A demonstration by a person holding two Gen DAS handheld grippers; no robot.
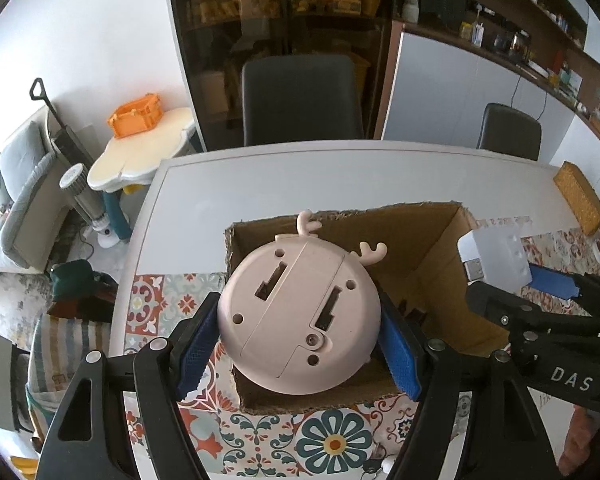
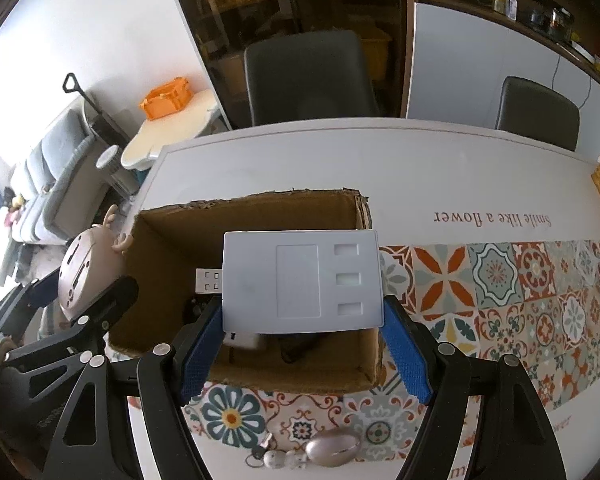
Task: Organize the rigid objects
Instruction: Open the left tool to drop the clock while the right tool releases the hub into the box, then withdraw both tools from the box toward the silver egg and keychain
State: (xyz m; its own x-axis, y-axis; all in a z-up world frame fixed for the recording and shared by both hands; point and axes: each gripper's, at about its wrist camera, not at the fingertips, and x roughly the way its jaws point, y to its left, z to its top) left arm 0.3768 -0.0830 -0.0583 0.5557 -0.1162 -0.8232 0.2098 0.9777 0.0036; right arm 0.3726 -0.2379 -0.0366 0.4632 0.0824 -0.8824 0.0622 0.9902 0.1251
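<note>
My left gripper (image 1: 300,344) is shut on a round pink gadget with antlers (image 1: 300,316), back side up, held over the open cardboard box (image 1: 432,240). My right gripper (image 2: 304,344) is shut on a flat white device with a USB plug (image 2: 304,280), held over the same box (image 2: 160,240). The right gripper and its device show at the right of the left wrist view (image 1: 496,260). The left gripper and pink gadget show at the left of the right wrist view (image 2: 84,276). A white item (image 2: 242,340) and dark items lie inside the box.
The box stands on a white table (image 2: 420,168) with a patterned tile mat (image 2: 520,292). A silver keychain (image 2: 324,452) lies on the mat near the front edge. Two dark chairs (image 1: 300,100) stand behind the table. A woven box (image 1: 580,196) sits at far right.
</note>
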